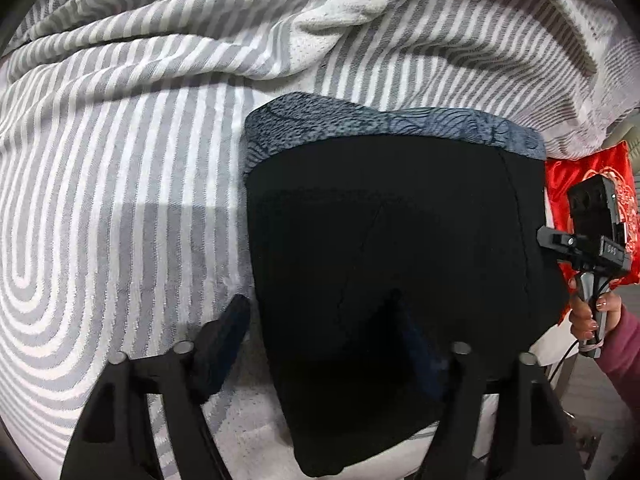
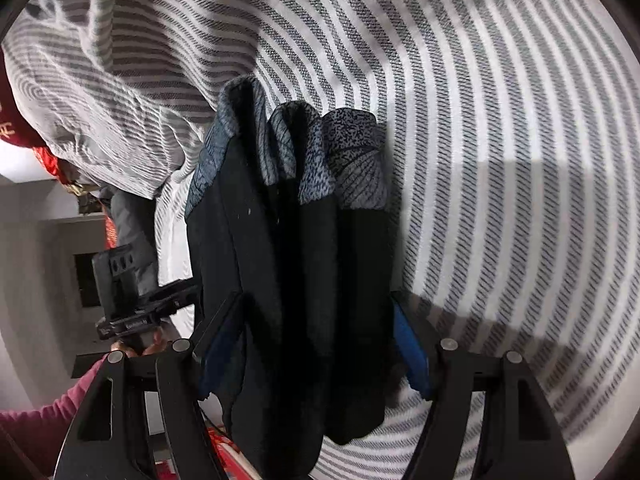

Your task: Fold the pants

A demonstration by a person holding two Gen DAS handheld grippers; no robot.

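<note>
One pair of black fabric pants (image 1: 384, 256) with a blue-grey patterned band lies folded on the bed, on one grey-and-white striped cover (image 1: 120, 168) whose far part is bunched into loose ridges. In the right wrist view the pants (image 2: 288, 280) show three patterned folds side by side at their far end.

Two sets of tongs are in play. The left tongs (image 1: 320, 332) stand released, jaws wide: one finger (image 1: 224, 340) over the striped cover just beside the pants' edge, the other dark against the black cloth, and whether it touches cannot be told. The right tongs (image 2: 316, 340) also stand wide, with the pants between their two blue-padded fingers (image 2: 412, 348); the cloth fills most of the gap, but whether the pads press on it cannot be told.

One red embroidered cushion (image 1: 588, 184) sits beyond the pants' edge. One hand (image 1: 592, 316) in a pink sleeve (image 1: 624, 352) holds the right tool's handle.
</note>
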